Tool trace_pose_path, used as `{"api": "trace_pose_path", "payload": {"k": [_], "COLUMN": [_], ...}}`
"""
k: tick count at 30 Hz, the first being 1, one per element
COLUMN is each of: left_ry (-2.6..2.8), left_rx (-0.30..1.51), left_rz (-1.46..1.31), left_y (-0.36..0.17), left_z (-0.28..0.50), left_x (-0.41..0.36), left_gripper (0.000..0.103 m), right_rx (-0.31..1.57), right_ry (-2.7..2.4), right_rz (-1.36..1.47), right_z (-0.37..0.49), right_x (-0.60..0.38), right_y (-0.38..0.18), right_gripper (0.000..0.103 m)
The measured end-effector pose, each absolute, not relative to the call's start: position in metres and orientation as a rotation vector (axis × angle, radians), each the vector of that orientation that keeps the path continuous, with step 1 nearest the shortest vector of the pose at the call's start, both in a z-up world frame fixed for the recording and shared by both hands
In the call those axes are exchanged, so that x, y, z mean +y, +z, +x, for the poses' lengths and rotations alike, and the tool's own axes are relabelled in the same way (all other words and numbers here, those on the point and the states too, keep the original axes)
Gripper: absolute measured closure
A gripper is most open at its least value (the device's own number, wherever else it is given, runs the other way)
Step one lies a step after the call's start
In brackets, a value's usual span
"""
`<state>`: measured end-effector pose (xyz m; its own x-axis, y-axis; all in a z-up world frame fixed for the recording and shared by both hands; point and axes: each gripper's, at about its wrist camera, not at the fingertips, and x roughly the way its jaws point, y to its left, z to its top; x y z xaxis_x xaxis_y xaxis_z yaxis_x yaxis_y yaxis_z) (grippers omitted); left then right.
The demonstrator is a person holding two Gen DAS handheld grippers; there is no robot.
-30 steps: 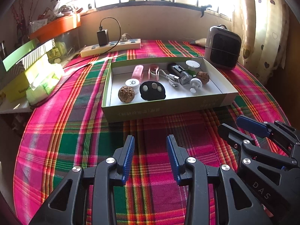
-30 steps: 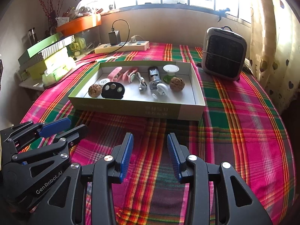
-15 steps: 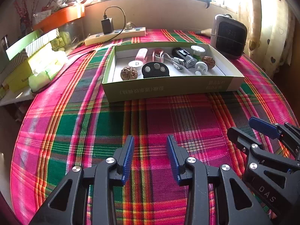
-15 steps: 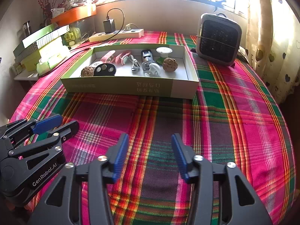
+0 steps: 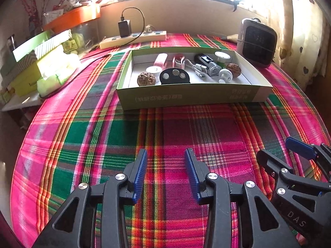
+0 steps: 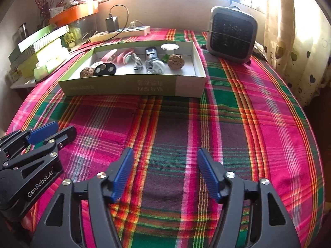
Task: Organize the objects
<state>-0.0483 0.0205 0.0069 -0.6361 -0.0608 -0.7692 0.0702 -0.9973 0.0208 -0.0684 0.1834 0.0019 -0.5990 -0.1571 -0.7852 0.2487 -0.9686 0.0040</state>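
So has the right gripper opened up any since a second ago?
Yes. The right gripper has spread wider: its blue fingertips now stand farther apart over the plaid tablecloth, with nothing between them, well short of the green box.

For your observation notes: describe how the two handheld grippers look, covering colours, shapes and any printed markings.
Both are black plastic with triangular cut-outs, silver round screws and ribbed blue finger pads. The left gripper shows white "GenRobot.AI" lettering on its side in the right wrist view; the right gripper shows "DAS" in the left wrist view. No cables or sleeves show.
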Motion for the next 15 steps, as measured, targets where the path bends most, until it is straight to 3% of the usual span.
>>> {"api": "trace_pose_path", "payload": {"k": [15], "left_ry": [-2.78], "left_rx": [0.024], "left_rz": [1.306], "left_y": [0.0061], "left_z": [-0.048], "left_x": [0.0212], "left_gripper": [0.066], "right_rx": [0.174], "right_ry": [-2.61], "right_rz": [1.271], "right_z": [-0.0691], "right_x": [0.181], "right_y": [0.0014], "right_gripper": [0.031]}}
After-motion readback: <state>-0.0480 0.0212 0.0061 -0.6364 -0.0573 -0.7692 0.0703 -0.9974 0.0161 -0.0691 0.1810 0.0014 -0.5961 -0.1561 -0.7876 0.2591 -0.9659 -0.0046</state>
